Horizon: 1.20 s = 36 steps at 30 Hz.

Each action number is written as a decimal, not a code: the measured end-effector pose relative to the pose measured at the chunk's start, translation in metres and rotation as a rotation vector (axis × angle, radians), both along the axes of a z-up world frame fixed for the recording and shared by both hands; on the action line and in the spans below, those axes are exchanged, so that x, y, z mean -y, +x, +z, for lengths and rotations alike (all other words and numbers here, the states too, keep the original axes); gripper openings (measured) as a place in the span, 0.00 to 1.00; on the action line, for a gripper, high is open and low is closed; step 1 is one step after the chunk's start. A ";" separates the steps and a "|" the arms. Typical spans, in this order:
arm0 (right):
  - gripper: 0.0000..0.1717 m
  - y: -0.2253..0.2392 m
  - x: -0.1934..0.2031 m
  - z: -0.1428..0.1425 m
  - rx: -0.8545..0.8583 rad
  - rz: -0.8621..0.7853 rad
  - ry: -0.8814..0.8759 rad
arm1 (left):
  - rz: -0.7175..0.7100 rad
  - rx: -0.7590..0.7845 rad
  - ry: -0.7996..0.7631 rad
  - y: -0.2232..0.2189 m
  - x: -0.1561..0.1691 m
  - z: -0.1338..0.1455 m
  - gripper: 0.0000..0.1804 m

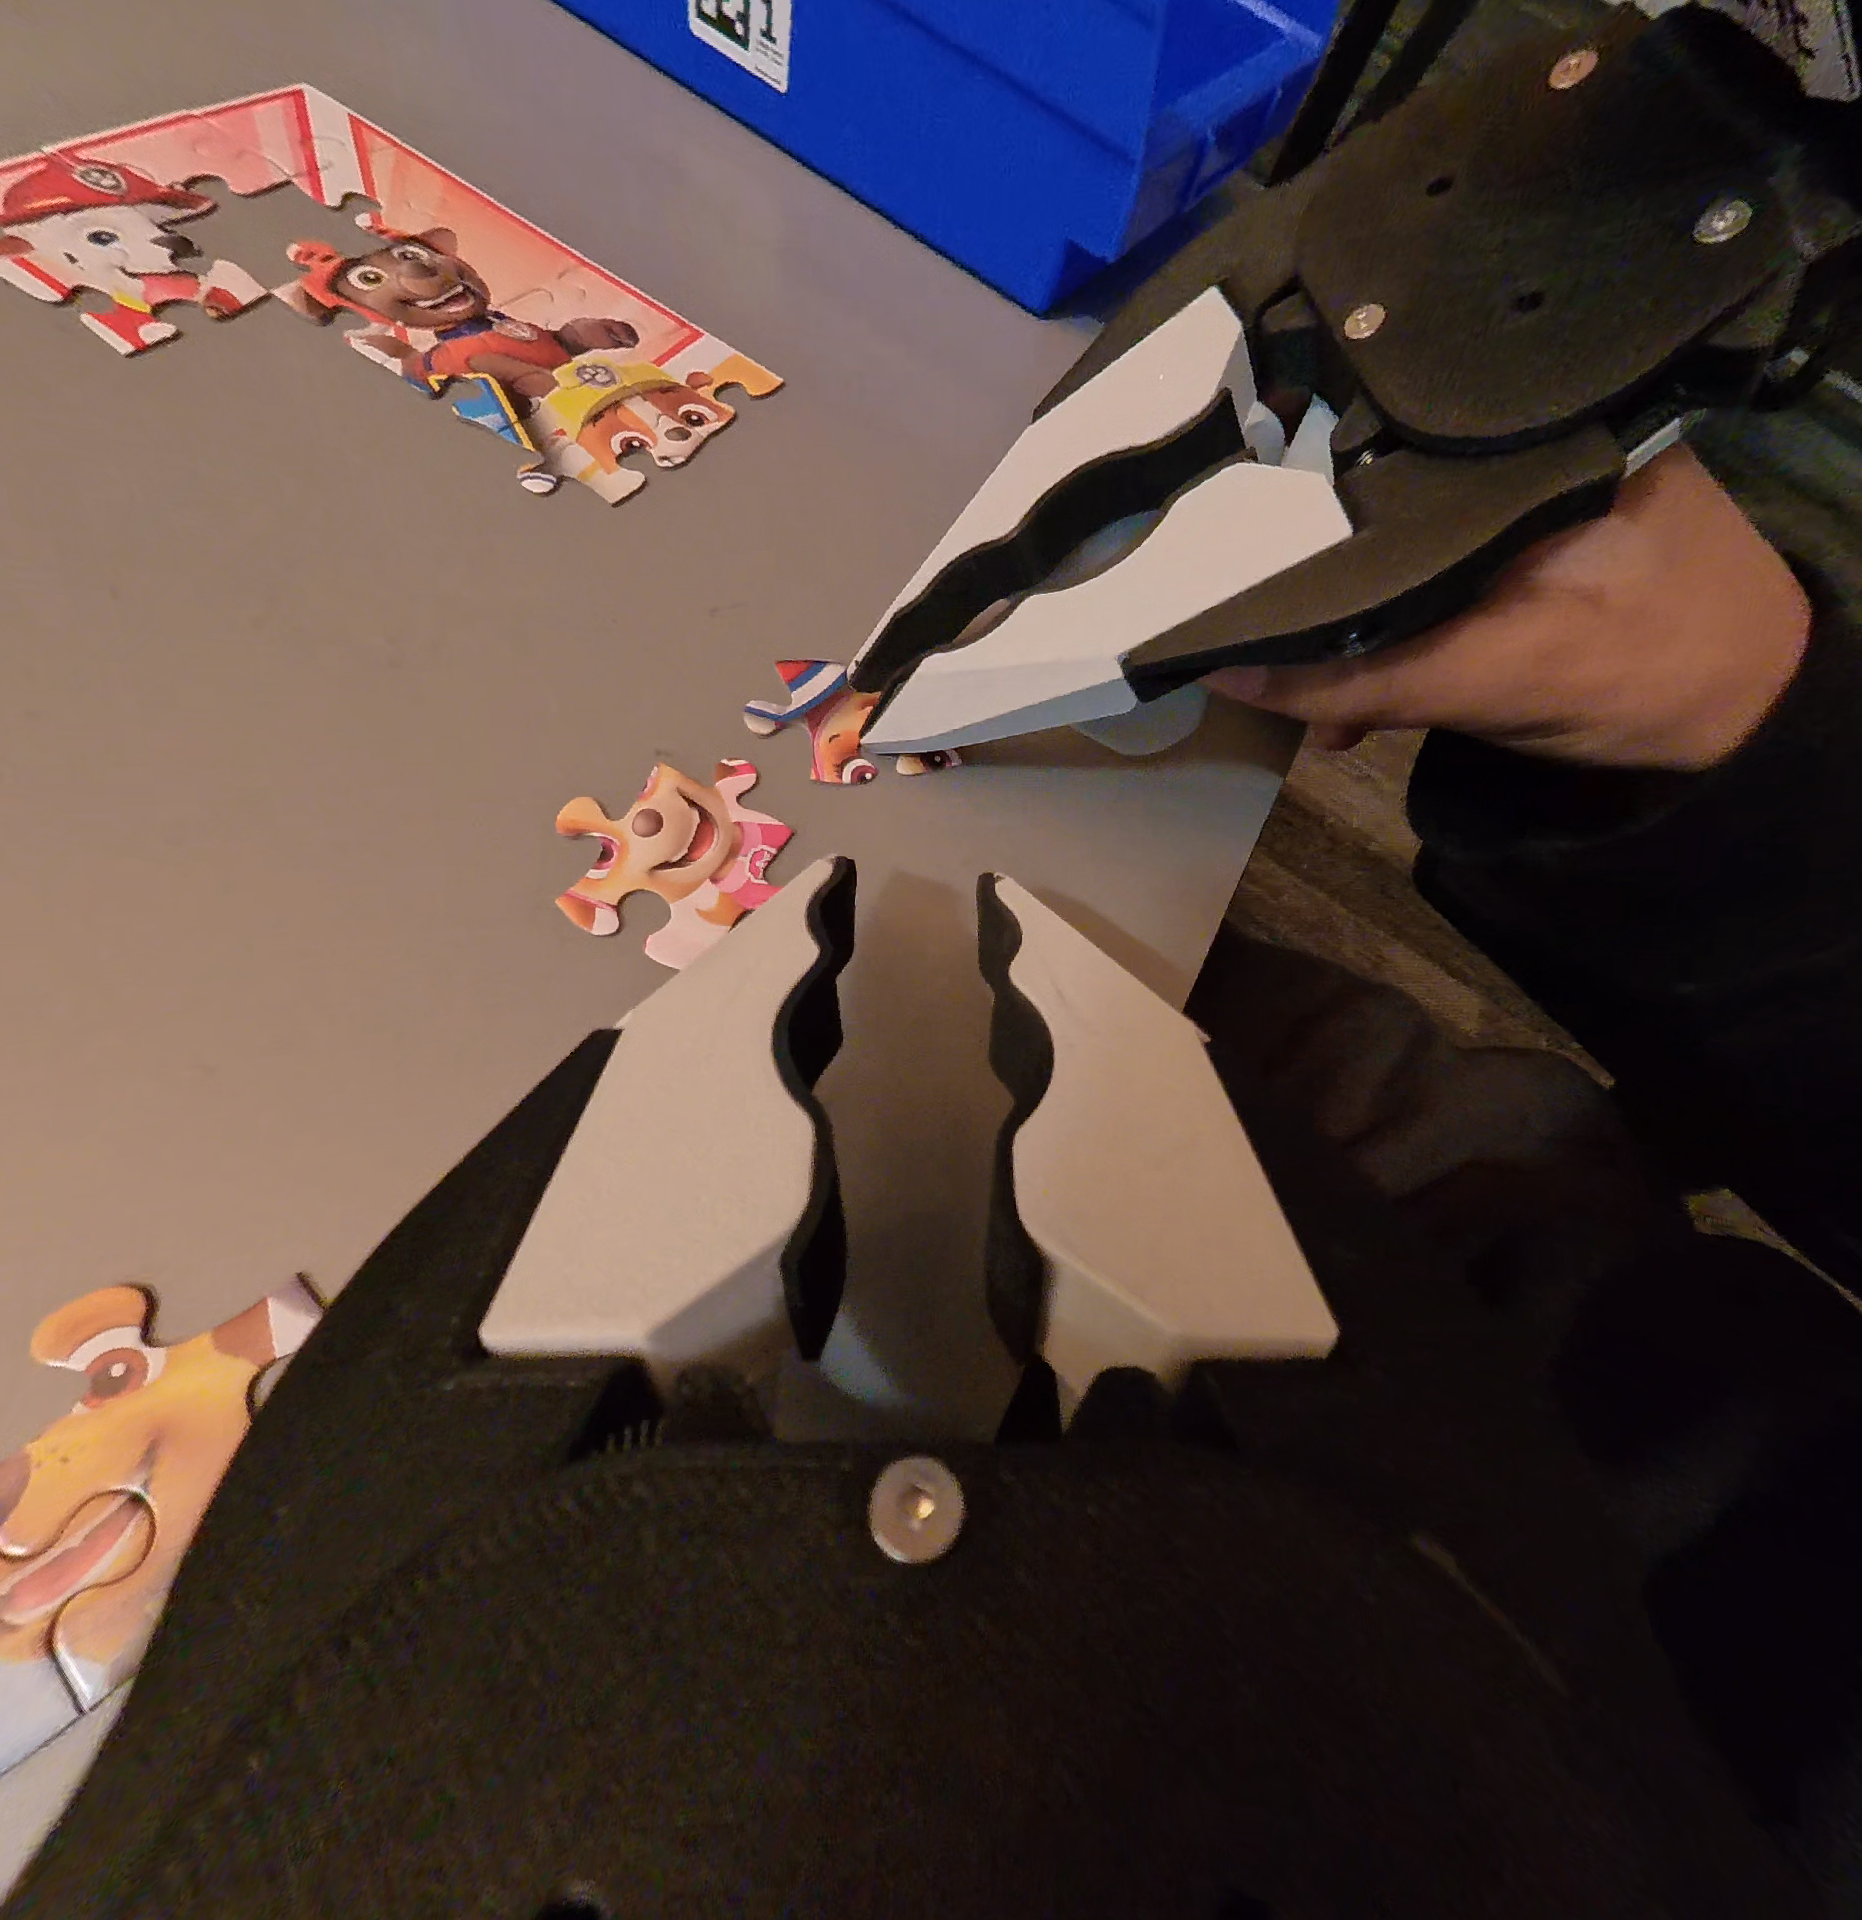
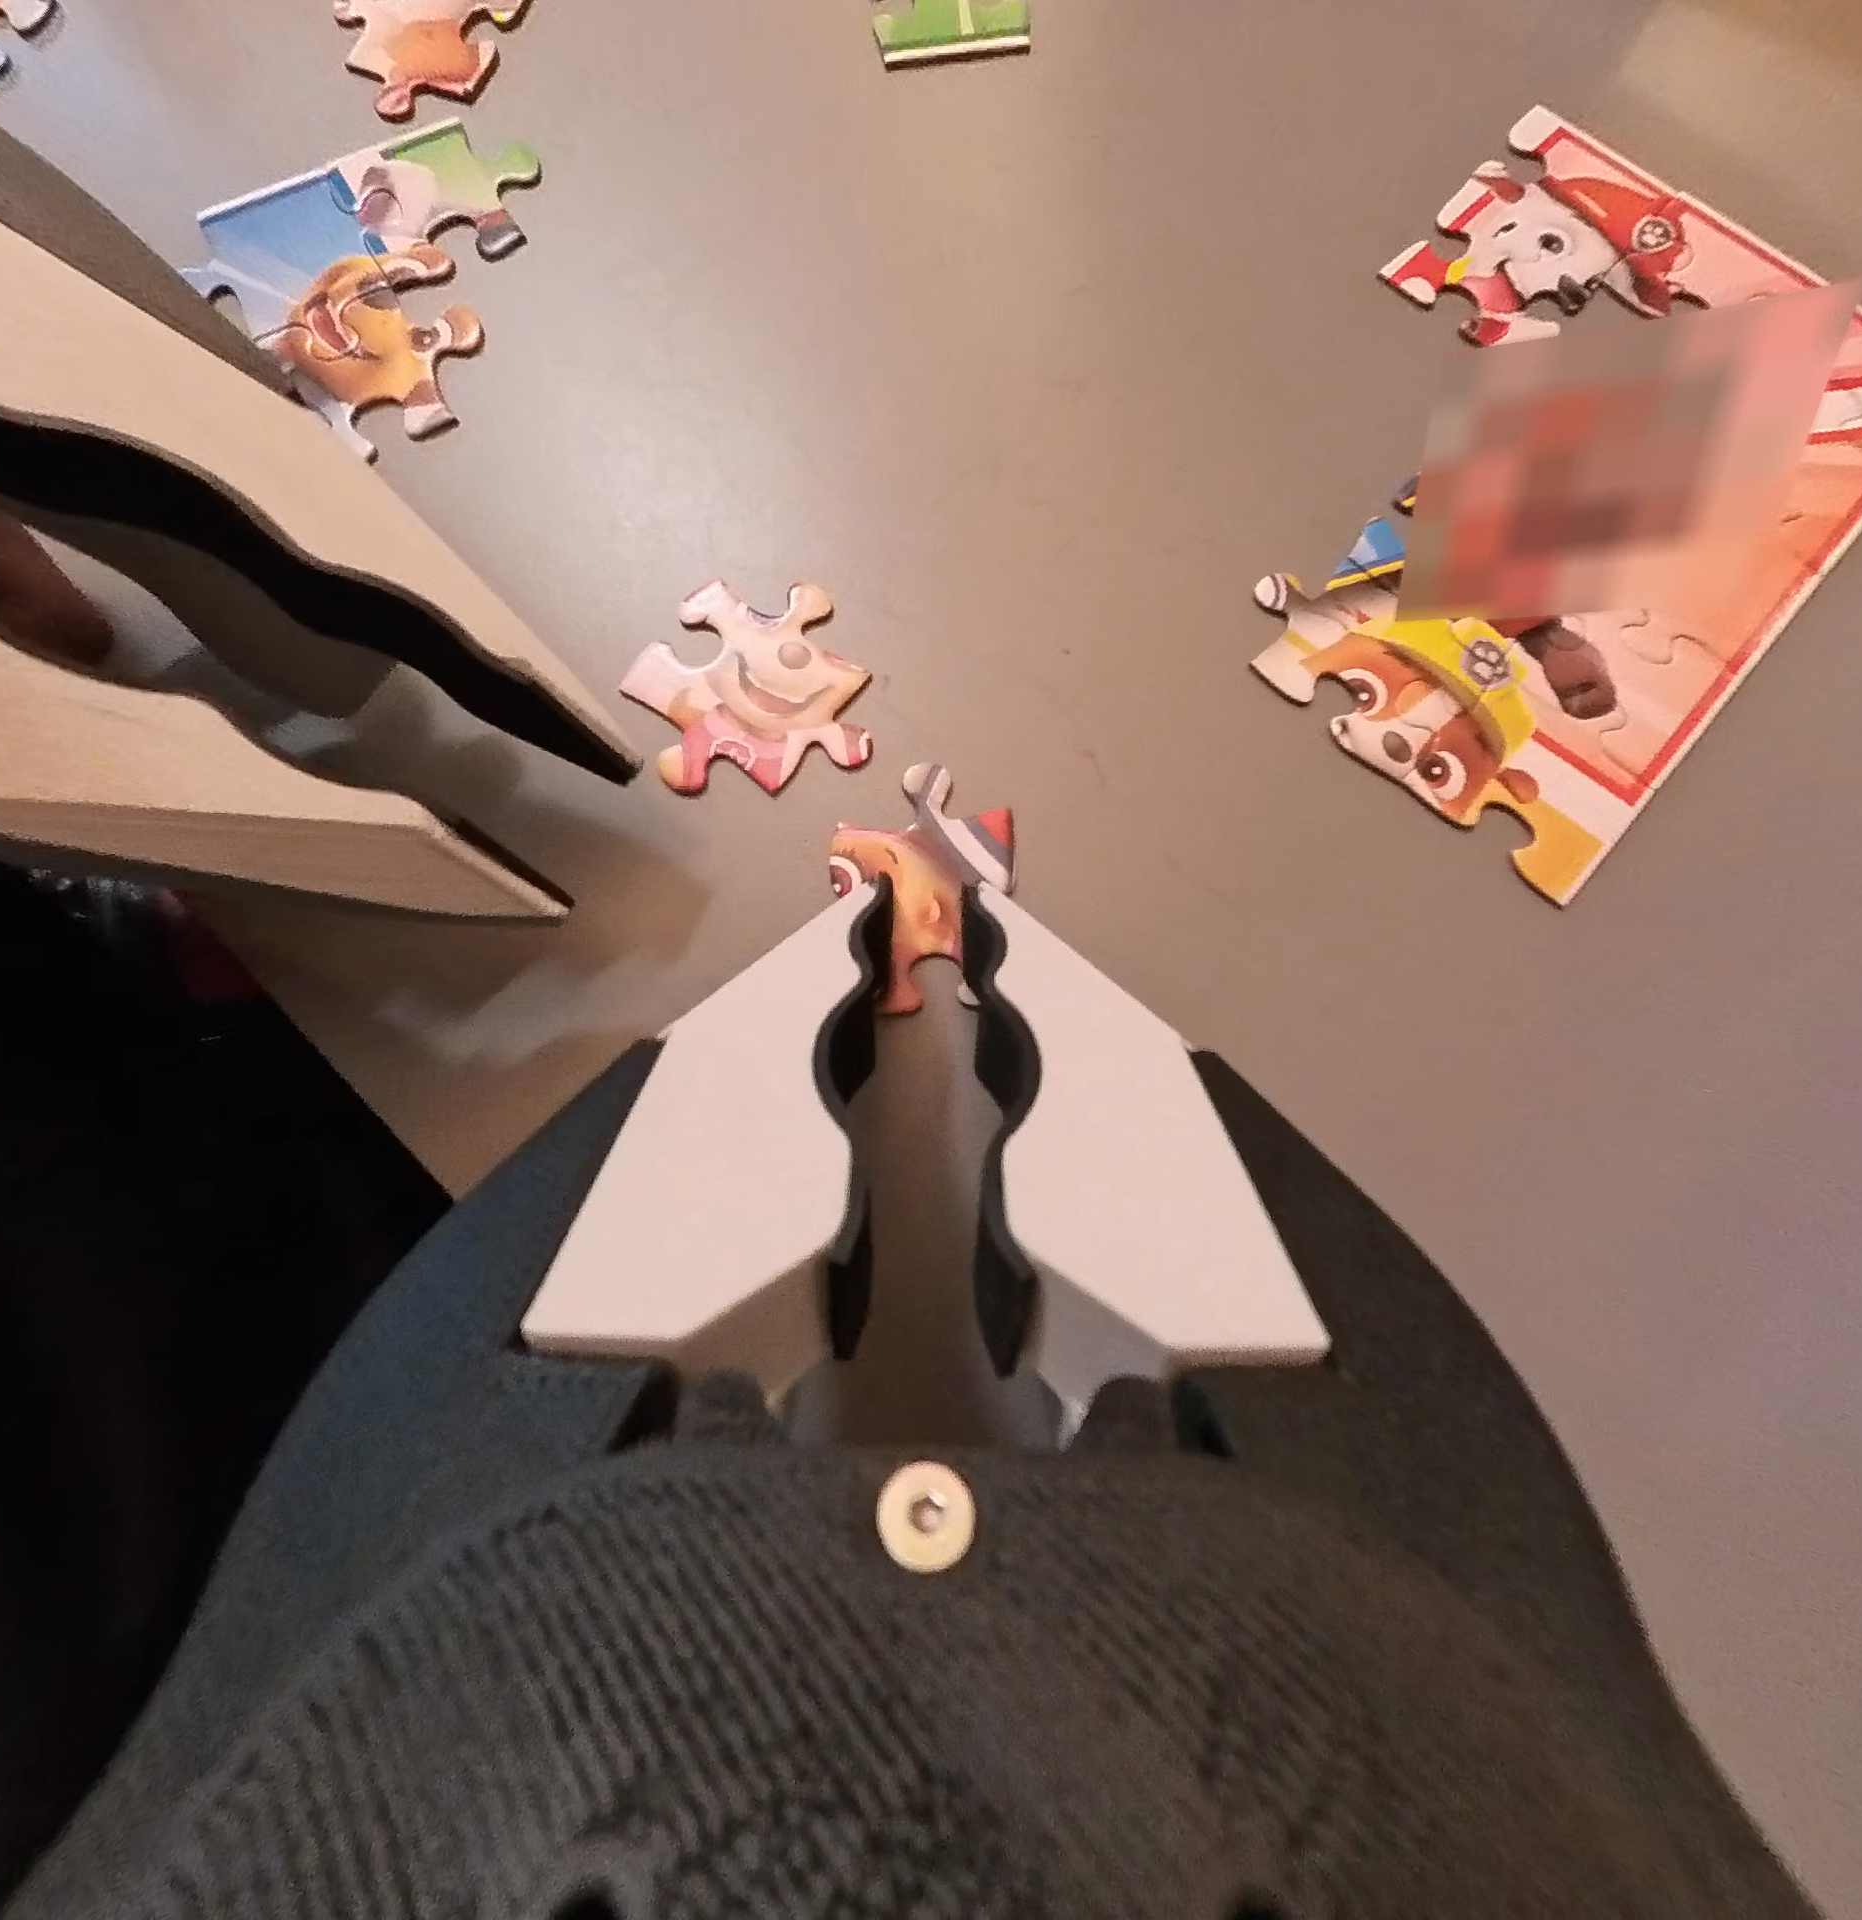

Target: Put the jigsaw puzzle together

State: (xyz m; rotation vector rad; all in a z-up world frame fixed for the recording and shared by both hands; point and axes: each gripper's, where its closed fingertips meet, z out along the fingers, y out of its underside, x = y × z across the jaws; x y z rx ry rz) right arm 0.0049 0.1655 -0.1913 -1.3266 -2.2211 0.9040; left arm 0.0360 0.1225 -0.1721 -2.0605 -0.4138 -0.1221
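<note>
My right gripper (image 2: 924, 904) is shut on a puzzle piece (image 2: 987, 834) with an orange pup face and a red, white and blue stripe. Its pads pinch the piece's narrow waist, and the piece lies low on the grey table (image 2: 1114, 416). The left wrist view shows the same grip (image 1: 867, 712) on that piece (image 1: 825, 727). My left gripper (image 1: 916, 878) is open and empty, just right of a loose pink and orange puzzle piece (image 1: 667, 852). It also shows in the right wrist view (image 2: 594, 836), beside that pink piece (image 2: 755, 696).
A partly joined puzzle section (image 1: 470, 312) lies farther out on the table. A blue bin (image 1: 958, 135) stands at the back. A few joined pieces (image 1: 85, 1475) lie near left. The table edge (image 1: 1249, 883) runs close on the right. More loose pieces (image 2: 428, 52) lie beyond. About 6 cm separates my left fingertips from my right.
</note>
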 end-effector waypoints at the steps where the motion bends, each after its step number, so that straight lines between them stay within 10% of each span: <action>1: 0.06 0.000 0.000 0.000 0.000 0.002 0.005 | 0.003 0.008 0.008 0.000 0.000 0.001 0.12; 15: 0.06 -0.023 -0.005 0.000 -0.009 0.046 -0.015 | 0.059 0.004 -0.043 -0.009 0.003 -0.003 0.17; 36: 0.05 -0.049 0.050 0.003 -0.044 0.616 0.003 | 0.060 0.108 -0.153 -0.031 0.007 -0.015 0.20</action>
